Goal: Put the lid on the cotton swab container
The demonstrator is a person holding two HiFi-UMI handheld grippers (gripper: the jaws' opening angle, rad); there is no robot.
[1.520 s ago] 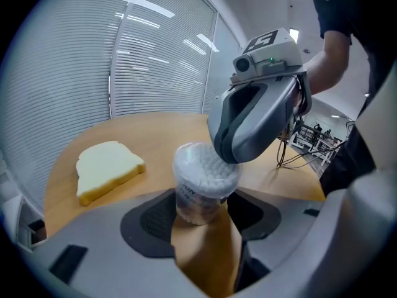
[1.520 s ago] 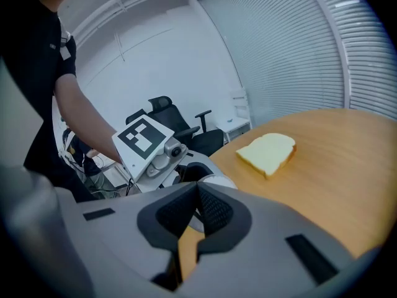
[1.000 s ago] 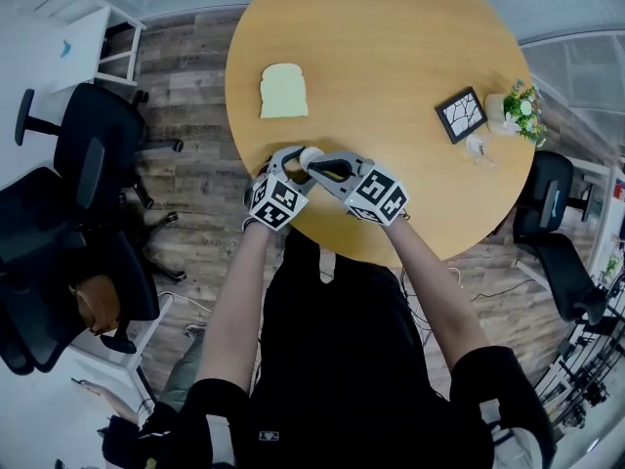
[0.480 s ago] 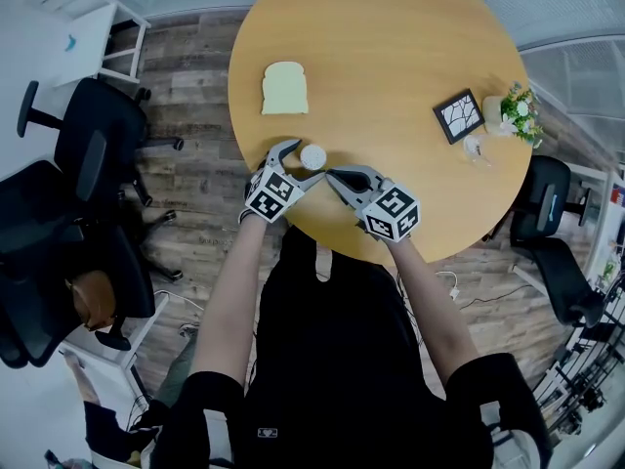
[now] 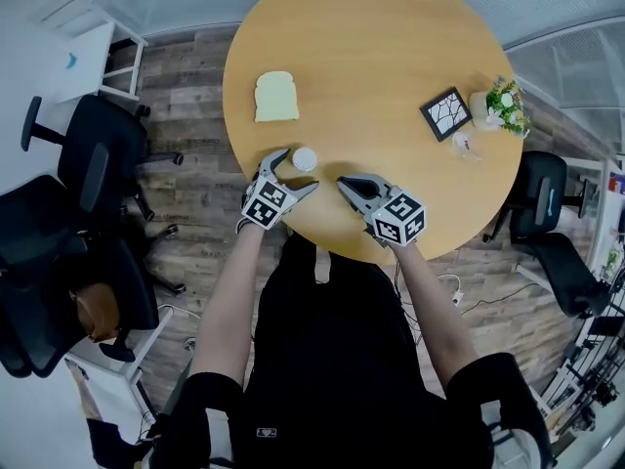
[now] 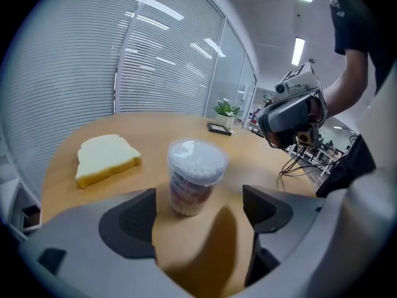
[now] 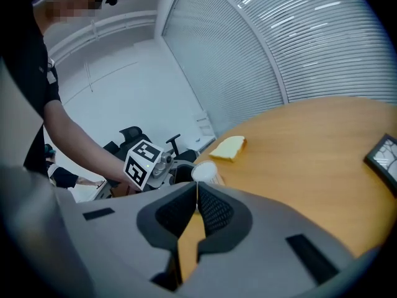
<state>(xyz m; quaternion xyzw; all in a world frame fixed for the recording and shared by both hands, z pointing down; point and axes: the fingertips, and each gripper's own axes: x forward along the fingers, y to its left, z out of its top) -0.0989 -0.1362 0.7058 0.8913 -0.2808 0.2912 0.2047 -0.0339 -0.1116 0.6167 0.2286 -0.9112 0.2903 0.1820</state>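
Wood-topped round surface (image 5: 391,57) carries the cotton swab container (image 6: 195,176) upright at about 8 o'clock, close to the rim. Its clear lid (image 6: 197,153) appears to be on. On the left gripper (image 6: 198,205) the fingers are opening; the container stands in the mouth between them and neither pad touches it. On the right gripper (image 7: 197,194) the fingers are closed on nothing, at 4 o'clock of the container.

Hazards, as judged:
- A skewed withdrawal of the left gripper could clip the tall, light container and topple it toward the edge.
- Lid seating is unconfirmed, so a knock might free it.
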